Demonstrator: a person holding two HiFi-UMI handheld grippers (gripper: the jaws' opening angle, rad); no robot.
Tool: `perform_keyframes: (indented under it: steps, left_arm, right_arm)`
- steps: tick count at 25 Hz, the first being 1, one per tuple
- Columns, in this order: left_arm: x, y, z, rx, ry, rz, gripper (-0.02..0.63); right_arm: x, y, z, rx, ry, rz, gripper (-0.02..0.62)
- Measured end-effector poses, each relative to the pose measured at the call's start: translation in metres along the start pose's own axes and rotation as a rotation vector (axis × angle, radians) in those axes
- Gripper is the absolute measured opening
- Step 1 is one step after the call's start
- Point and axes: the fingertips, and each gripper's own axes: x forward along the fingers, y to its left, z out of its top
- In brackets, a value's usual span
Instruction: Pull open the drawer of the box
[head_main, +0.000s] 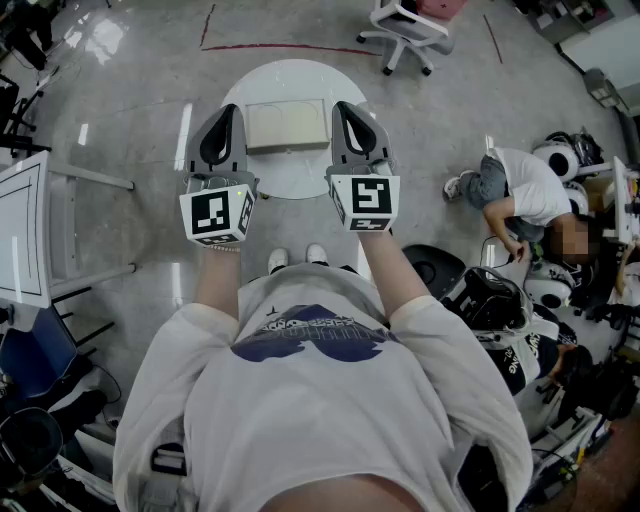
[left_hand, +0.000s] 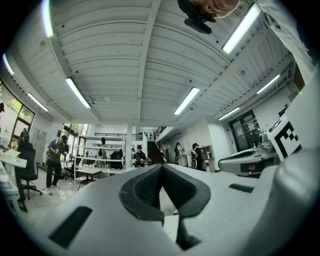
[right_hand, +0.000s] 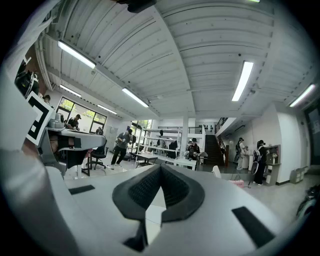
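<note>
The pull had not started, as far as the views showed. The box (head_main: 285, 125) lay on the round white table (head_main: 285, 178) directly in front of the person's shoes, and neither tool touched it. The left tongs (head_main: 234, 110) and the right tongs (head_main: 341, 106) appeared on either side of the box in the head view. They seemed to be held up in the air above the table, not down at the box. The left tongs (left_hand: 161, 166) were pressed together with nothing between the dark pads, and their own view looked across the room and up at the ceiling lights. The right tongs (right_hand: 160, 166) were likewise pressed together and empty, also facing the far room. Neither of those two views showed the box. Everything was therefore still to do: lower one tool to the box, find the drawer's front, catch it and draw it out. From above, the box looked like a flat, pale cream rectangle with a faint seam running across its top. No drawer could be seen sticking out from any edge, so it was probably closed. Its front and any handle could not be seen from that angle, so which side the drawer faced could not be told.
</note>
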Motion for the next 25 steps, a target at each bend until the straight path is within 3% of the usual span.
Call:
perform_keyframes:
  steps: [20, 25]
  left_arm:
    - [0.0004, 0.0027, -0.001, -0.004, -0.005, 0.015, 0.006]
    - [-0.0006, 0.002, -0.001, -0.002, -0.003, 0.017, 0.006]
  right_arm:
    - [0.001, 0.0024, -0.0012, -0.031, 0.005, 0.01, -0.006]
    - [-0.0027, -0.0069, 0.0043, 0.02, -0.047, 0.0, -0.006]
